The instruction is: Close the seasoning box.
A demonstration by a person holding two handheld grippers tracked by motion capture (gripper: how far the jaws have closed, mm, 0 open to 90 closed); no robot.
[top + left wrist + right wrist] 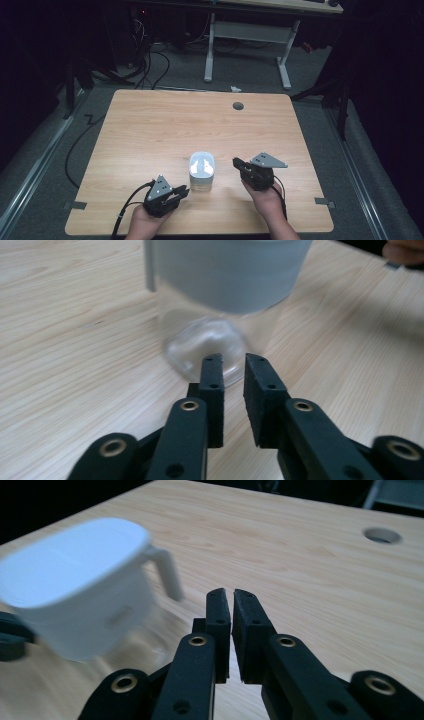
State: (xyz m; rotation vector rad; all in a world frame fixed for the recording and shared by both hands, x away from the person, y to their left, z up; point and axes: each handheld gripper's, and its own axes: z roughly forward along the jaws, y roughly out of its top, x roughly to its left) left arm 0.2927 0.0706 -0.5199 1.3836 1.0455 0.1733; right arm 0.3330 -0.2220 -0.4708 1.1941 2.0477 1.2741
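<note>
A clear jar with a white rounded lid (201, 172) stands upright on the wooden table (165, 125), near its front edge. My left gripper (182, 191) lies just left of the jar, pointing at it. In the left gripper view its jaws (233, 360) stand a little apart with nothing between them, close to the jar's clear base (207, 347). My right gripper (236, 162) is to the right of the jar, a short way off. In the right gripper view its jaws (231, 594) are only a thin slit apart and empty, and the white lid (75, 600) with its side tab is to the left.
A round cable hole (238, 106) sits near the table's far edge, also in the right gripper view (382, 535). Behind the table stands a white-legged desk (245, 32), with cables on the floor at the left. The person's other hand (402, 252) shows beyond the jar.
</note>
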